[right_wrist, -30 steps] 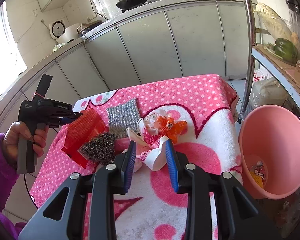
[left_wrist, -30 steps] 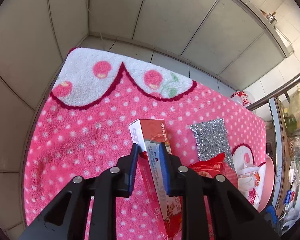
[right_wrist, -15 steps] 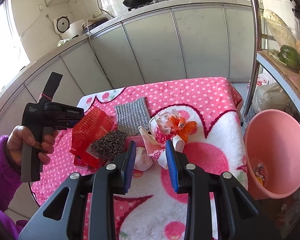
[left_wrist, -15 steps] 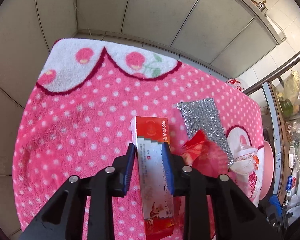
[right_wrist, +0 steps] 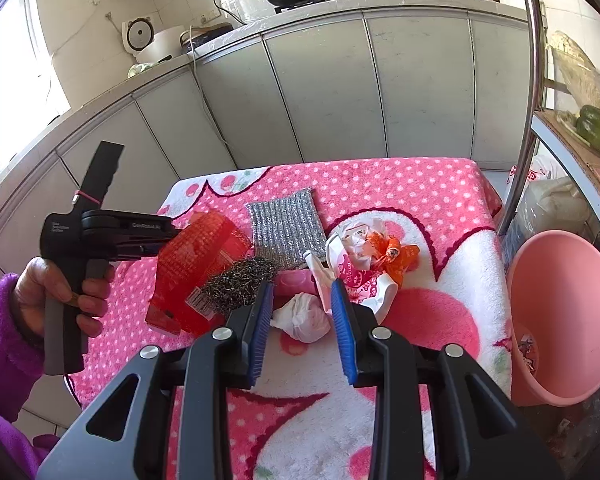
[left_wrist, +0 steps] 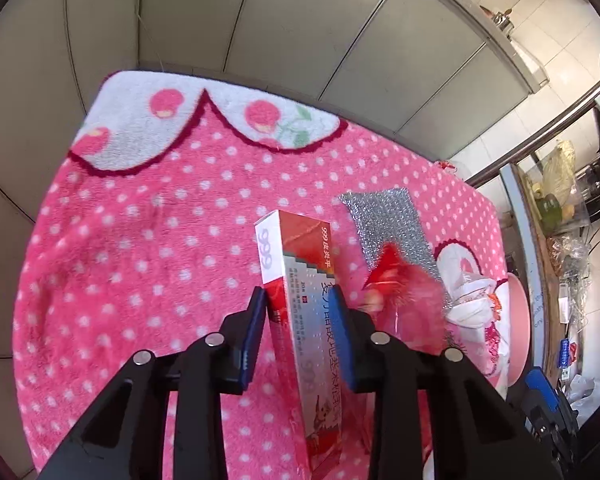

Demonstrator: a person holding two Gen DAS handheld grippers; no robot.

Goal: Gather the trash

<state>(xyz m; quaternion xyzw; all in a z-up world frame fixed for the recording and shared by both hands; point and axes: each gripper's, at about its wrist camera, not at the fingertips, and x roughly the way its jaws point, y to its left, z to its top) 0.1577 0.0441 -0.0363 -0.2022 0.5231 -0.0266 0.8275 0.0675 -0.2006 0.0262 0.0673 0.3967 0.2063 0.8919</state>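
You are working over the pink dotted blanket (right_wrist: 412, 188), where the trash lies in a heap near its middle, and the pink bin (right_wrist: 560, 320) is standing off its right edge, already holding a scrap or two. Your left gripper (left_wrist: 300, 300) is clenching the red and white carton (left_wrist: 300, 280) across its narrow sides, lifted clear of the blanket at the left of the heap. In carrying it right to the bin, you would do well to pass high over the silver scrub cloth (right_wrist: 286, 230) and the steel wool (right_wrist: 240, 284), and to release only once the carton is hanging over the bin's mouth; it is long and could catch the rim. Your right gripper (right_wrist: 302, 312) is hovering released, its blue pads either side of the crumpled white tissue (right_wrist: 302, 318), apparently above it. You are best placed lowering straight down and closing gently, since the wad is soft and the orange and white wrappers (right_wrist: 372, 256) are lying just beyond it.
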